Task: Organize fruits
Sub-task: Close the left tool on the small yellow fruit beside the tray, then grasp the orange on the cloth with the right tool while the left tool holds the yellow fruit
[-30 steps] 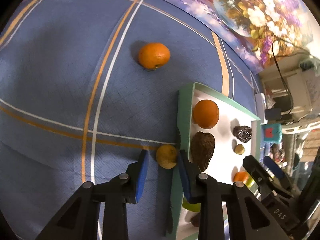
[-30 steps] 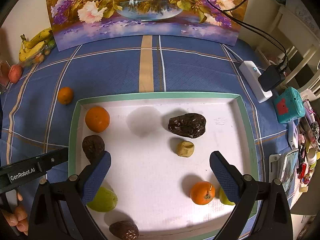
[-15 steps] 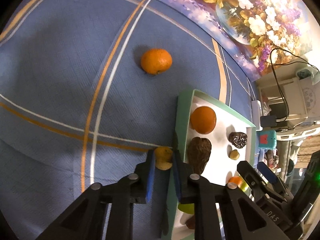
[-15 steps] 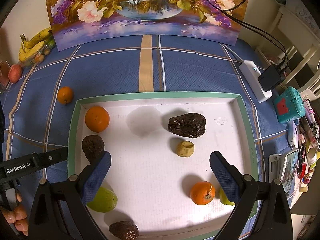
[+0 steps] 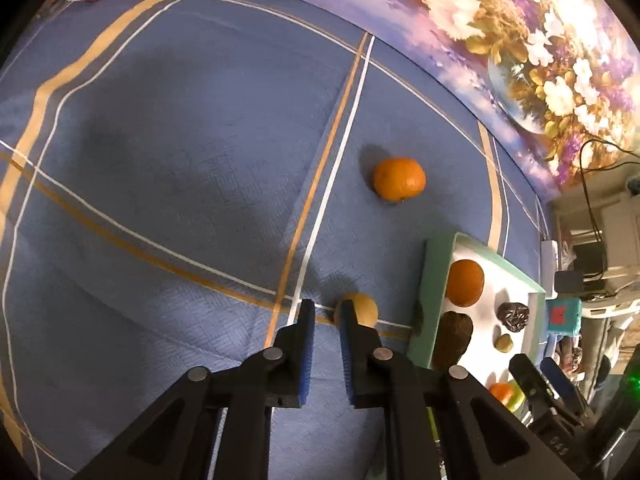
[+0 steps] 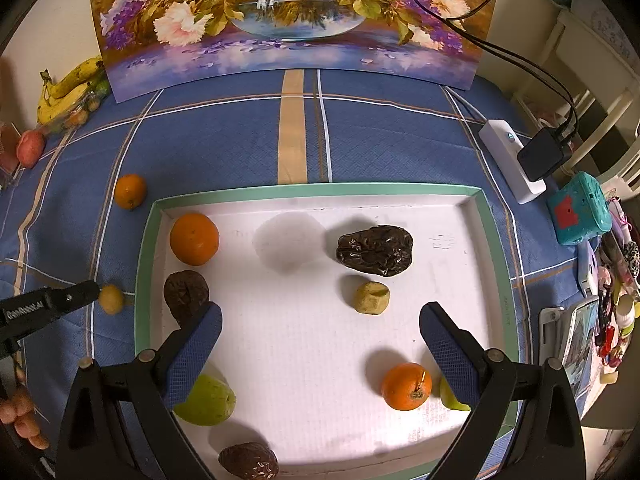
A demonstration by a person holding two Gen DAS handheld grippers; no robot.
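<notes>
Yellow small fruit (image 5: 362, 309) lies on the blue cloth (image 5: 180, 184) just outside our tray's green rim (image 5: 423, 300), open cloth beyond. Our left gripper (image 5: 326, 322) stands nearly closed on nothing, its right finger partly hiding the fruit. Our right gripper (image 6: 320, 334) spreads wide and empty above the tray.

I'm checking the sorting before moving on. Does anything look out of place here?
Yes. Two fruits lie on the blue tablecloth outside the tray: an orange near its far left corner and a small yellow fruit beside its left rim, at the left gripper.
</notes>
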